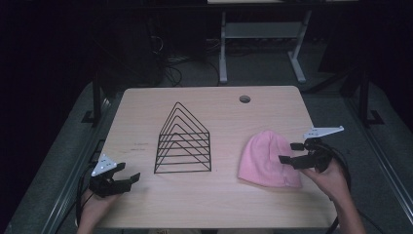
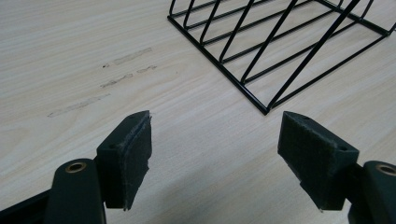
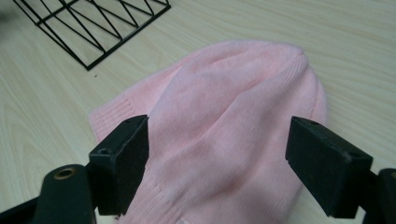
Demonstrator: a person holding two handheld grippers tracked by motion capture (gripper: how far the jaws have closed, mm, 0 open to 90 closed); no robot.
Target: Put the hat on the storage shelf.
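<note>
Pink beanie beneath open right claw

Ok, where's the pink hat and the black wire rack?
pink hat (image 1: 267, 157), high view, middle of the knit.
black wire rack (image 1: 183, 142), high view, a front wire.

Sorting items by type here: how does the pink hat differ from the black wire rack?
The pink hat is soft knit lying flat; the wire rack is rigid black wire standing upright. The right gripper hovers open over the hat; the rack has none over it. Both rest on the table.
</note>
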